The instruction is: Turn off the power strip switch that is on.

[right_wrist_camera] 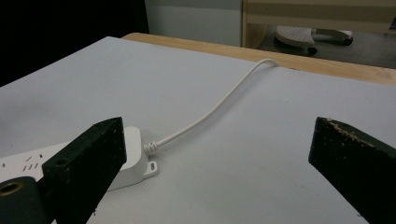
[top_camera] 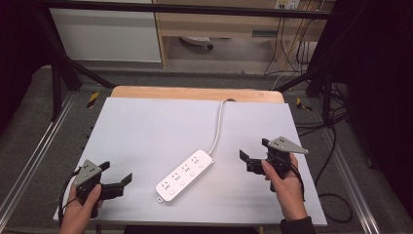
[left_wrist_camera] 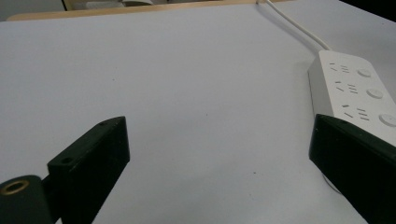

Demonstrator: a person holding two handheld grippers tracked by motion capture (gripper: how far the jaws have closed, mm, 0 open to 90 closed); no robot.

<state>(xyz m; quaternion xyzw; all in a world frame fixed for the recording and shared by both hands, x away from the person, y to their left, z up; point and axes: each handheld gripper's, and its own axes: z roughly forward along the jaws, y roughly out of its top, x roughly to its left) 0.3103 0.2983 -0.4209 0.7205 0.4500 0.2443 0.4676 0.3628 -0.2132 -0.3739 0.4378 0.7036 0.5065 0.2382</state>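
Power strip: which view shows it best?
The high view: the whole power strip lies diagonally mid-table, cord trailing away. The left gripper view catches some sockets at the right edge; the right gripper view its cord end.

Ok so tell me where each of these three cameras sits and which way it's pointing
High view: above the person's side, looking forward and down on the table; both forearms, left gripper and right gripper show.
Left gripper view: rides the left gripper, looking low across the table toward the power strip; its open jaws show.
Right gripper view: rides the right gripper, facing the strip's cord; its open jaws show.
Shared: all three show the power strip.
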